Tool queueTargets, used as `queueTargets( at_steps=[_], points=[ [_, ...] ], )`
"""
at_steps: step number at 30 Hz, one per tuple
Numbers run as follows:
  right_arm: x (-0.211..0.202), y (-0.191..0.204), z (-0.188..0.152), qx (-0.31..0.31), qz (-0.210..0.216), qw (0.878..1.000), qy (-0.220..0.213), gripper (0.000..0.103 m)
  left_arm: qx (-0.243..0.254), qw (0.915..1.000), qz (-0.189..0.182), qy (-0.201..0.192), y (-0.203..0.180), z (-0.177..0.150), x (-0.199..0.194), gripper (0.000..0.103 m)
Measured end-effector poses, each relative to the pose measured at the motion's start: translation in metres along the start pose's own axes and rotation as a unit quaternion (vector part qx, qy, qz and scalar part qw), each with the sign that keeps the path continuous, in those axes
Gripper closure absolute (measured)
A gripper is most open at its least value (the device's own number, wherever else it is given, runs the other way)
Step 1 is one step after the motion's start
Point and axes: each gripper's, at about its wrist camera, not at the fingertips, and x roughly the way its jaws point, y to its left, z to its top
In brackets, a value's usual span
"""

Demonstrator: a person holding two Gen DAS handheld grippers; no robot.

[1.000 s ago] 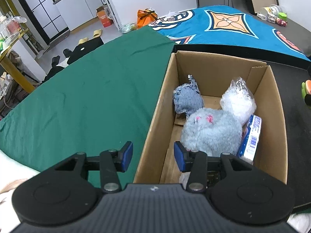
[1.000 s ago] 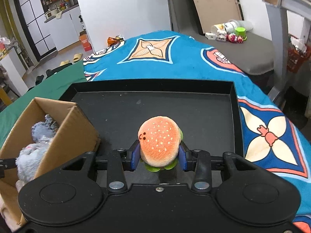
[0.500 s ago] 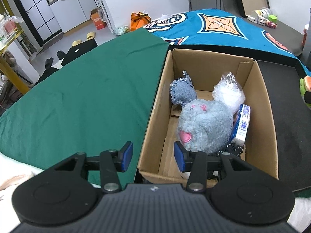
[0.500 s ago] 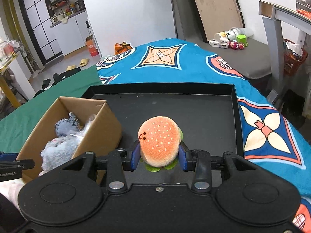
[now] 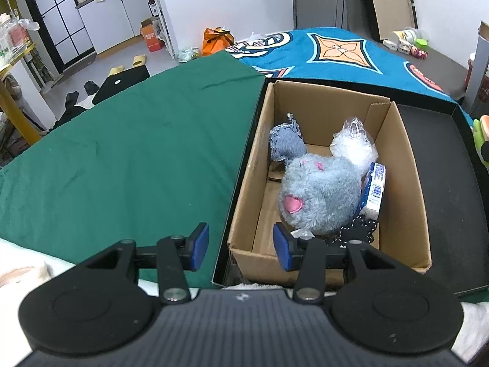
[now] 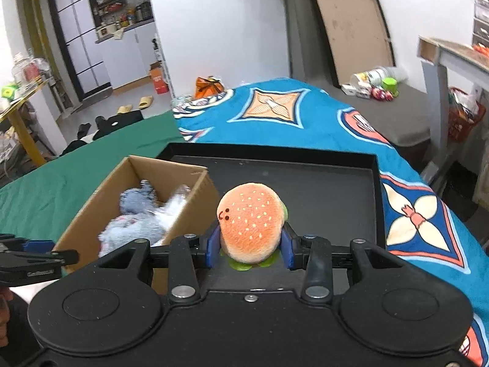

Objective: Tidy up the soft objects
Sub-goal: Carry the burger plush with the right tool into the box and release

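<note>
My right gripper (image 6: pixel 250 249) is shut on a plush burger (image 6: pixel 250 221), orange bun with a green frill, held above the black tray (image 6: pixel 321 195). The burger's edge shows at the right border of the left wrist view (image 5: pixel 482 140). A cardboard box (image 5: pixel 406 165) stands on the tray's left part and holds a grey plush toy (image 5: pixel 318 195), a grey-blue cloth (image 5: pixel 285 145), a clear plastic bag (image 5: pixel 354 143) and a blue-white packet (image 5: pixel 376 188). My left gripper (image 5: pixel 241 246) is open, nothing between its blue pads, straddling the box's near left corner.
A green cloth (image 5: pixel 128 159) covers the surface left of the tray; a blue patterned cloth (image 6: pixel 290 116) lies beyond and to the right. A grey table leg (image 6: pixel 434 101) stands at the right. Shoes and bags lie on the far floor.
The right gripper has risen with the burger and shifted toward the box, which now shows more of its inside. The left gripper has drawn back toward the box's near edge.
</note>
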Motion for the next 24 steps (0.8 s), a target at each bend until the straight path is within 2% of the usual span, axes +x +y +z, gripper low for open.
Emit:
queueTargets(
  at_steps=[5,10,15,24],
  points=[
    [-0.008,0.018,0.005,-0.02,0.014,1.0,-0.006,0.064,-0.014,0.9998,-0.01,-0.007,0.009,-0.003,-0.002,0.059],
    [-0.01,0.039,0.01,-0.04,0.031,0.999,-0.006,0.064,-0.03,0.9992,-0.024,-0.011,0.015,-0.004,0.0,0.065],
    [-0.004,0.059,0.013,-0.056,0.048,0.997,0.002,0.064,-0.044,0.9982,-0.037,-0.016,0.02,-0.005,0.0,0.083],
    [0.005,0.096,0.01,-0.089,0.067,0.994,0.017,0.064,-0.068,0.9959,-0.058,-0.016,0.029,-0.005,0.006,0.094]
  ],
)
